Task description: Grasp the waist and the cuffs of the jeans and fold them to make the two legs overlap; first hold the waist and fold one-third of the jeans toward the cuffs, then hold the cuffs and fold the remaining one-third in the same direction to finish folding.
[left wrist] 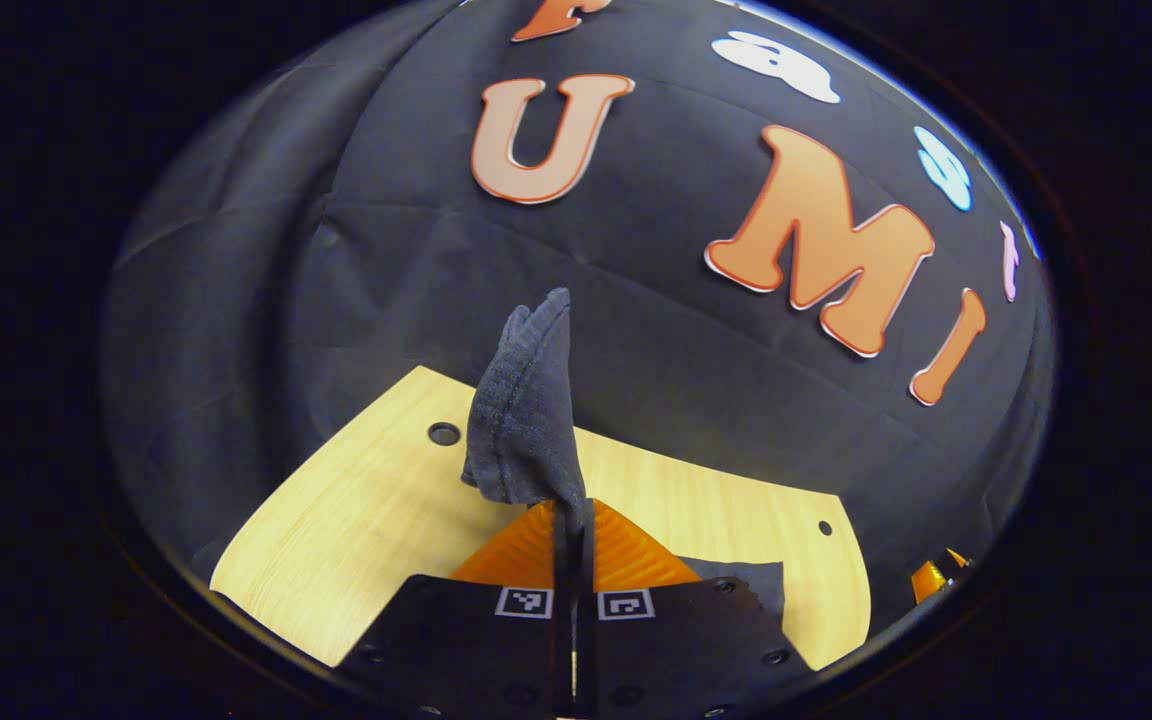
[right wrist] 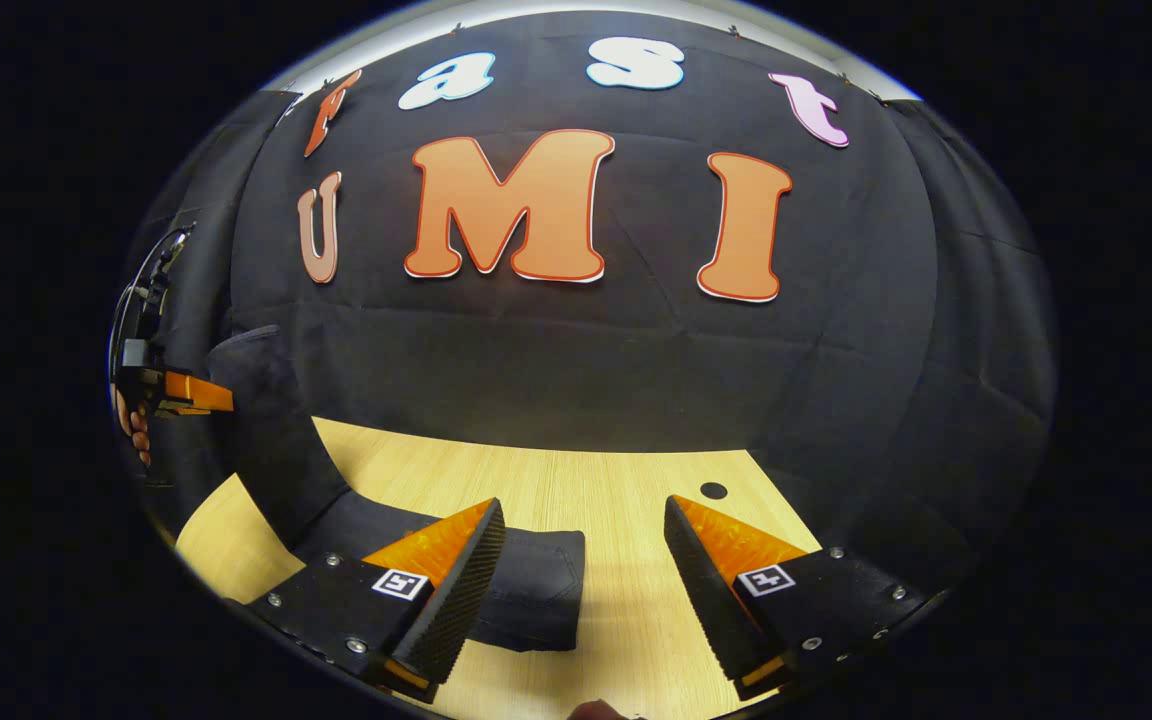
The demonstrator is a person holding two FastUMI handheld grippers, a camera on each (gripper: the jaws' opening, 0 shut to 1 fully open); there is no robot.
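Two grippers at work: the left gripper (left wrist: 573, 515) pinches the jeans (left wrist: 526, 410) aloft for folding; the right gripper (right wrist: 584, 560) hovers wide open, empty, above the table (right wrist: 626, 480).

Even overhead light brightens the pale table (right wrist: 616, 470), the dark cloth wall (right wrist: 636, 340) stays dim, and fisheye bending warps sharp edges.

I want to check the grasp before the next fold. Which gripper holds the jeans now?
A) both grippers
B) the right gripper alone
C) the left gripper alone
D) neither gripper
C: the left gripper is shut on a raised end of the jeans, while the right gripper stands open above the table, its fingers apart with nothing between them.
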